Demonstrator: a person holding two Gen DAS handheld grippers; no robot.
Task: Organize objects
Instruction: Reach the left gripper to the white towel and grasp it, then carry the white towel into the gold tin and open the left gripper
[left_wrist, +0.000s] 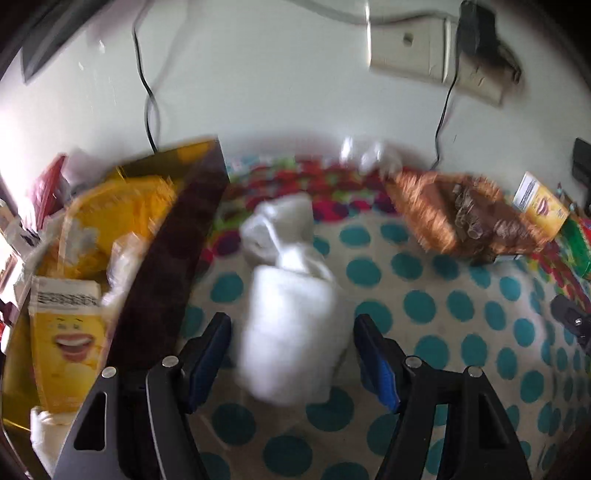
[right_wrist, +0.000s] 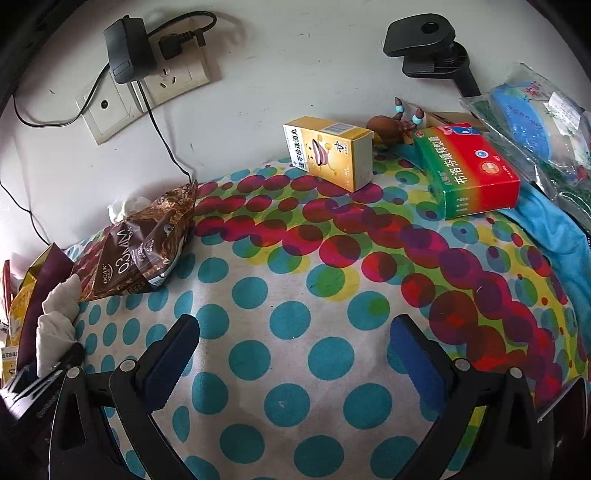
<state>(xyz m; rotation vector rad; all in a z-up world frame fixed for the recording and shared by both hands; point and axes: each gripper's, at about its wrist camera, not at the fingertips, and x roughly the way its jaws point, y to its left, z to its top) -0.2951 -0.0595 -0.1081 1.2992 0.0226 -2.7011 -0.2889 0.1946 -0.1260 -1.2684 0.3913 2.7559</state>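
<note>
Both claws spread wide over the polka-dot cloth, a white sock between the left one's fingers.

Nearest in the left wrist view, the left claw (left_wrist: 291, 354) stands wide with the blurred white sock (left_wrist: 291, 325) in its gap; whether either pad touches it I cannot tell. Just left of it is an open box (left_wrist: 162, 266) with a yellow smiling-face carton (left_wrist: 66, 339) inside. Farther back lies a brown snack bag (left_wrist: 458, 221). In the right wrist view, the right claw (right_wrist: 295, 354) is wide and holds nothing, above the dotted cloth (right_wrist: 295, 302). Beyond it, near the wall, sit a yellow medicine box (right_wrist: 328, 153) and a red-and-green medicine box (right_wrist: 469, 170), apart from each other. A wall socket (right_wrist: 173, 77) with a black adapter (right_wrist: 127, 46) is behind.
</note>
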